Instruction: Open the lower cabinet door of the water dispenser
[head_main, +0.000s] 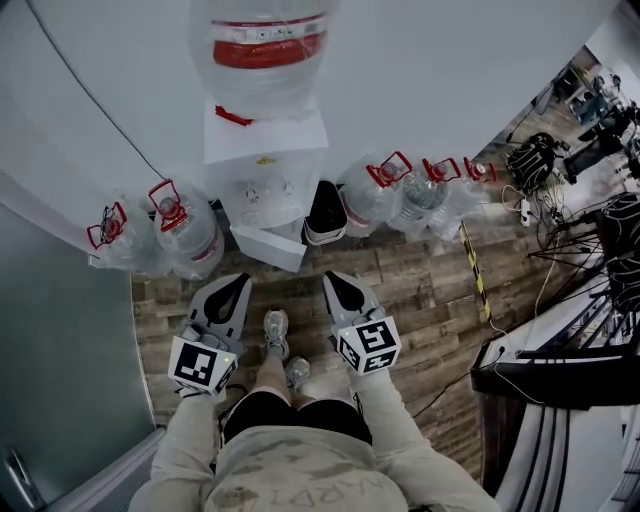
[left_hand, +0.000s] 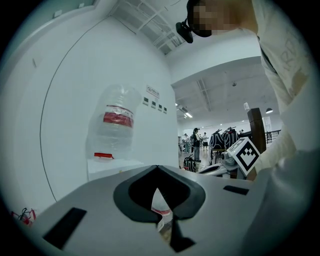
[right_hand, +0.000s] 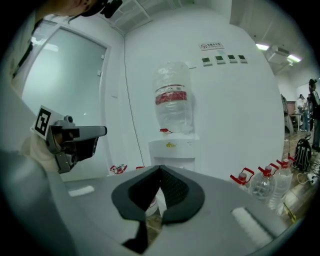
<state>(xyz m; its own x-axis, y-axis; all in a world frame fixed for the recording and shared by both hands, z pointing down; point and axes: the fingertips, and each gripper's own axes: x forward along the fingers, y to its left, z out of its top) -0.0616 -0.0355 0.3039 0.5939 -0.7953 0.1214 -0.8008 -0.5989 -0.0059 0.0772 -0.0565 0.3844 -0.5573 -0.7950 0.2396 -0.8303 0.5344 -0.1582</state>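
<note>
One water dispenser (head_main: 265, 150), five floor bottles (head_main: 190, 240)

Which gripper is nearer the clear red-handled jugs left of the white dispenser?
Left. The left gripper is just in front of the clear red-handled jugs, slightly to their right. The right gripper is farther over, before the right side of the white water dispenser.

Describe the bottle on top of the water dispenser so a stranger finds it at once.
Against the white wall stands a white water dispenser. The bottle sits neck-down on its top, large and clear with a red band. The other bottles stand upright on the wooden floor beside it, smaller, with red handles.
</note>
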